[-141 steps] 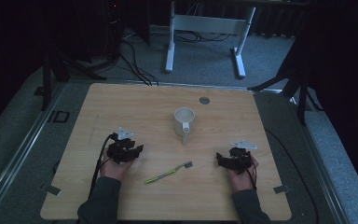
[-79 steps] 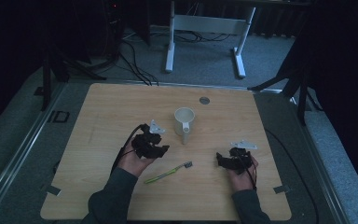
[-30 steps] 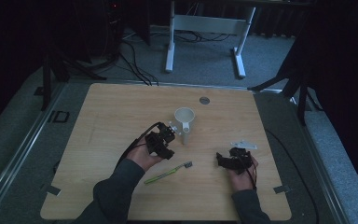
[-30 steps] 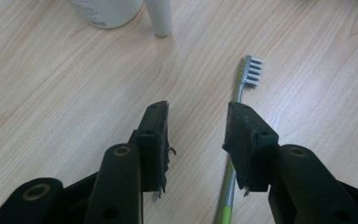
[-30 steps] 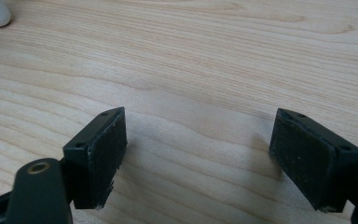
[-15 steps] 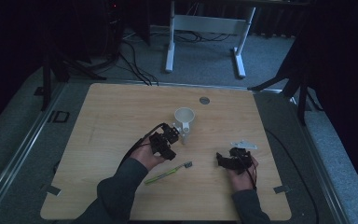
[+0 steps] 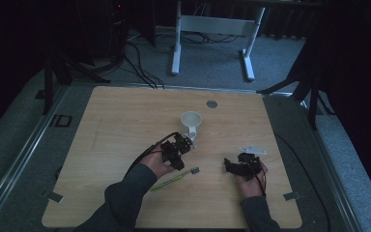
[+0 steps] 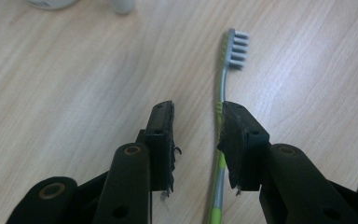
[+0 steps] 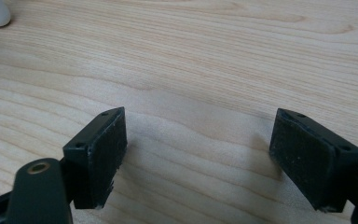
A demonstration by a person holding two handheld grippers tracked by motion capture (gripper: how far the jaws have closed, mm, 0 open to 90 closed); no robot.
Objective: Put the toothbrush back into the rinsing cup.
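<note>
Desk (image 7: 125, 111), light wood, carries a white mug (image 7: 191, 121) standing upright toward the middle of its far half, handle turned to the near edge, with a green toothbrush (image 7: 174, 177) lying flat nearer the near edge, bristle end pointing at the right edge. Left gripper (image 7: 178, 148) hangs just near-side of the mug, jaws part-open and holding nothing, the toothbrush (image 8: 222, 109) neck running along the inner face of one jaw — likely a line-up for a pick. Right gripper (image 7: 238, 166) sits toward the near right corner, jaws spread wide over bare wood, apparently parked.
</note>
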